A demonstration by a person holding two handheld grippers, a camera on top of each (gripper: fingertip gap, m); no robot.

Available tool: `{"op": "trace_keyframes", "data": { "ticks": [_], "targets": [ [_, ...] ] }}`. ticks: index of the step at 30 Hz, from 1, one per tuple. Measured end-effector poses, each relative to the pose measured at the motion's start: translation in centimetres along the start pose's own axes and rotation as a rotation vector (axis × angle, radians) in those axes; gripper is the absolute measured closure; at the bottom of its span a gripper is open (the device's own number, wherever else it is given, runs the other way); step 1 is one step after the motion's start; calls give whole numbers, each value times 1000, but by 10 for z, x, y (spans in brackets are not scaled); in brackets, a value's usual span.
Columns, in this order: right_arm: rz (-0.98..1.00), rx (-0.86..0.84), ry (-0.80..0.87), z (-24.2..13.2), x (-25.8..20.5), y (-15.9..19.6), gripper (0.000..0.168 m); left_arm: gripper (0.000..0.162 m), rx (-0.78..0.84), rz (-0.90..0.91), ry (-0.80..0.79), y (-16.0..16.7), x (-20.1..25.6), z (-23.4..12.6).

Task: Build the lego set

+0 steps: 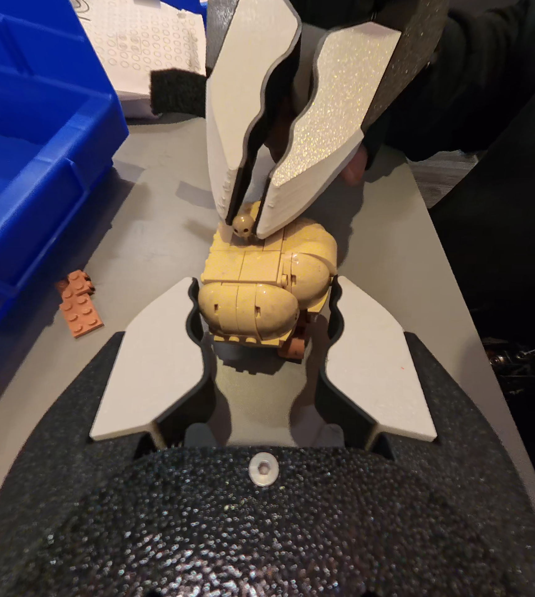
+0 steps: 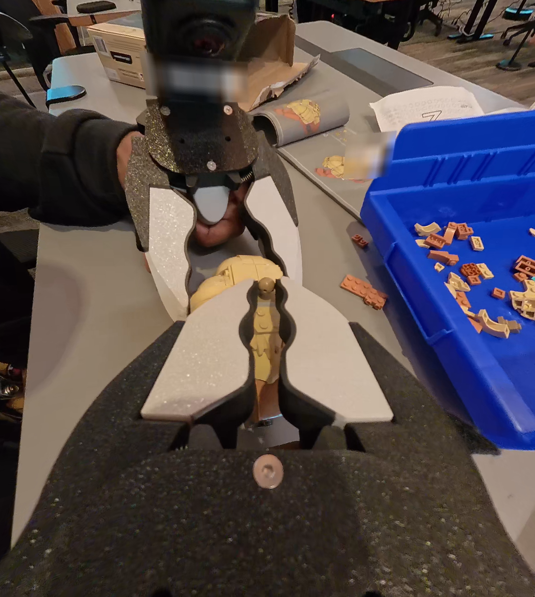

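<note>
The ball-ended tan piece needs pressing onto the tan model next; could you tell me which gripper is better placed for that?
The right gripper. It is already shut on the ball-ended tan piece, tip down at the tan model. The left gripper is open, its fingers either side of the model, so it probably suits bracing.

Dim indoor light, soft shadows, warped edges

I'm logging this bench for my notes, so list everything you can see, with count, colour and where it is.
Lego model: one, tan, table centre, between the open left fingers.
Ball-ended part: one, tan, clamped over the model.
Bin: one, blue, holds loose pieces.
Loose pieces: many, tan and brown, in the bin.
Plates: a few, brown, on the table beside the bin.
Booklet: one, grey, behind.
Cardboard box: one, far end.
Left gripper: open.
Right gripper: shut.
</note>
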State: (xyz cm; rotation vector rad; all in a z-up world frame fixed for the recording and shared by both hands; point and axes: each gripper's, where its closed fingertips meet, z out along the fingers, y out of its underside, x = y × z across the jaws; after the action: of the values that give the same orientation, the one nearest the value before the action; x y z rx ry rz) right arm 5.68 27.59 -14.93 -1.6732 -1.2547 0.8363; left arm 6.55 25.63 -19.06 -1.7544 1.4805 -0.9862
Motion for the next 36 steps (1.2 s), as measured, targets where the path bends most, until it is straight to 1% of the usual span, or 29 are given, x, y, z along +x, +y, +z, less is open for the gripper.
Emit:
{"op": "trace_keyframes", "data": {
  "ticks": [11, 14, 17, 22, 29, 32, 34, 36],
  "targets": [
    [-7, 39, -23, 7, 0, -6, 158, 86, 1, 28, -24, 3, -4, -6],
    [22, 84, -18, 3, 4, -13, 150, 86, 0, 18, -13, 4, -4, -6],
    [59, 104, -4, -2, 12, -15, 145, 86, 0, 10, -12, 4, -4, -6],
    [133, 68, 30, -10, 24, -2, 138, 87, 15, -32, -8, 2, -8, -8],
    [261, 34, 34, -15, 23, 16, 124, 87, 89, -194, 21, -3, -22, -19],
    [253, -14, 7, -9, 15, 25, 115, 87, 80, -238, 34, -1, -24, -20],
    [228, -55, -15, -3, 8, 30, 106, 87, 70, -242, 38, 1, -24, -18],
    [201, -83, -33, 2, 4, 33, 101, 87, 54, -232, 43, 2, -22, -17]
  ]
}}
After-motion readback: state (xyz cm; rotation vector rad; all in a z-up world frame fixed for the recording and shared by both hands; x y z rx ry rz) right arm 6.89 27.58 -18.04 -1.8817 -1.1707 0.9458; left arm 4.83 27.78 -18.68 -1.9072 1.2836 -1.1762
